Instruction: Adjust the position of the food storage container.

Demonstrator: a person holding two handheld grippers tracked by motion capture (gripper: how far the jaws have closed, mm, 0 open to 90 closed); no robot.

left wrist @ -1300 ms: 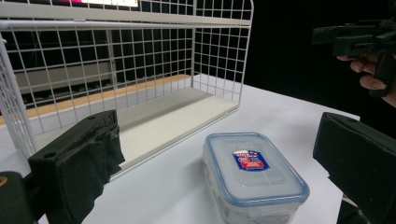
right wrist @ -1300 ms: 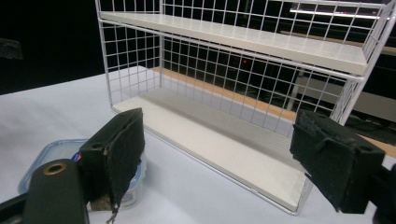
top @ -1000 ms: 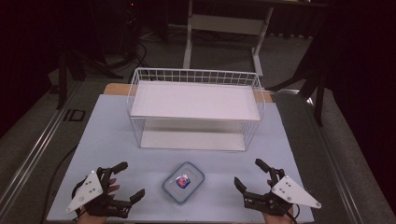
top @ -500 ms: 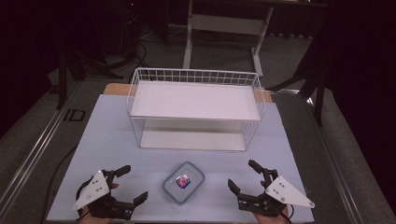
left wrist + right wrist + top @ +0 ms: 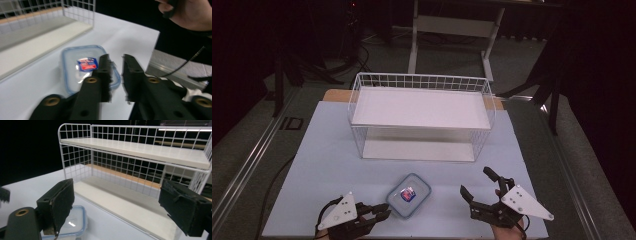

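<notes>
One lidded container [image 5: 409, 194] between left hand-held gripper [image 5: 379, 214], right hand-held gripper [image 5: 479, 187]

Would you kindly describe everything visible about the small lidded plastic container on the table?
The small clear rectangular plastic container has rounded corners and a blue-rimmed lid, shut, with a red-and-blue label at its centre. It lies flat on the pale blue table, near the front edge, ahead of the white wire shelf rack. The left hand-held gripper points at its edge; contact is unclear.
</notes>
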